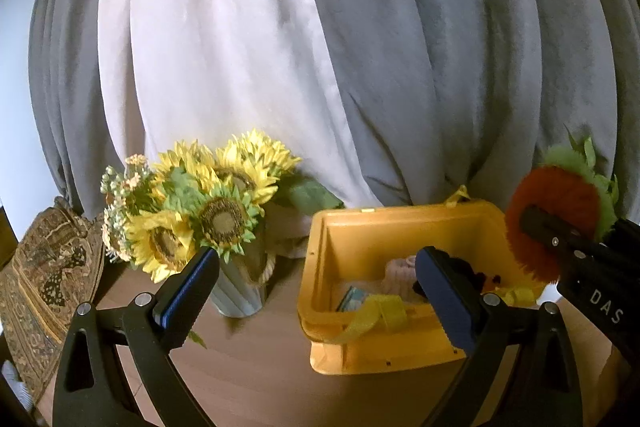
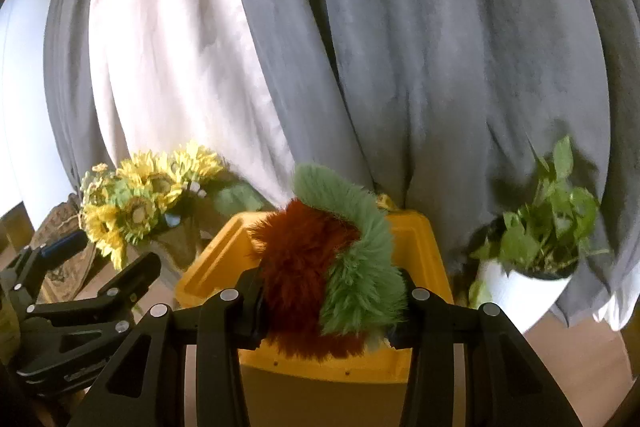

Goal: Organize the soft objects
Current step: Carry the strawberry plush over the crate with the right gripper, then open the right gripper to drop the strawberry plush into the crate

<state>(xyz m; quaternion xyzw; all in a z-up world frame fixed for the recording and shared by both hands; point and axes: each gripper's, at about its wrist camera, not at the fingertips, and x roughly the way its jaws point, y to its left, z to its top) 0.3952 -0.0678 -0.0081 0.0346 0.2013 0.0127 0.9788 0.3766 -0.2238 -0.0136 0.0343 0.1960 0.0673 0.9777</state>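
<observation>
A yellow plastic bin (image 1: 360, 231) stands on the wooden table and holds several soft items, among them a pale knitted piece (image 1: 396, 273) and a yellow strap (image 1: 376, 313). My left gripper (image 1: 316, 291) is open and empty, just in front of the bin's near left rim. My right gripper (image 2: 332, 301) is shut on a fluffy red and green plush toy (image 2: 316, 267) and holds it above the bin (image 2: 416, 235). The toy also shows in the left wrist view (image 1: 560, 199), above the bin's right edge.
A vase of artificial sunflowers (image 1: 200, 211) stands left of the bin. A patterned brown cushion (image 1: 44, 279) lies at the far left. A potted green plant (image 2: 536, 247) stands right of the bin. Grey and white curtains (image 1: 320, 47) hang behind.
</observation>
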